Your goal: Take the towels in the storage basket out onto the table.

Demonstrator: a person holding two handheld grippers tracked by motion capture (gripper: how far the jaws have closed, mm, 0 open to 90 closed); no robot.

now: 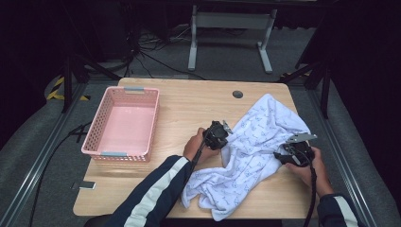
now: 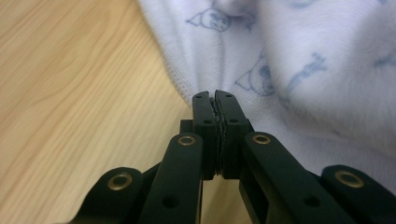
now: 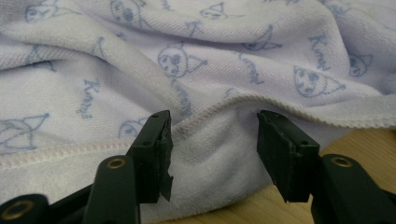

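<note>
A white printed towel (image 1: 257, 151) lies crumpled at the frame's lower right on the wooden table (image 1: 189, 109). The left gripper (image 1: 226, 128), forearm angled up from bottom centre, is clenched at the towel's hem. The right gripper (image 1: 283, 155) straddles its edge, jaws spread.

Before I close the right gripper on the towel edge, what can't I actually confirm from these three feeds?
- Left gripper: jaws shut at the towel hem; whether cloth is pinched between them is hidden by the jaws themselves.
- High view: right gripper jaw tips too small and dark to read.
- Towel's underside and lower corners: buried in its own folds.
- Pink basket: near inner wall hidden by its rim.
</note>
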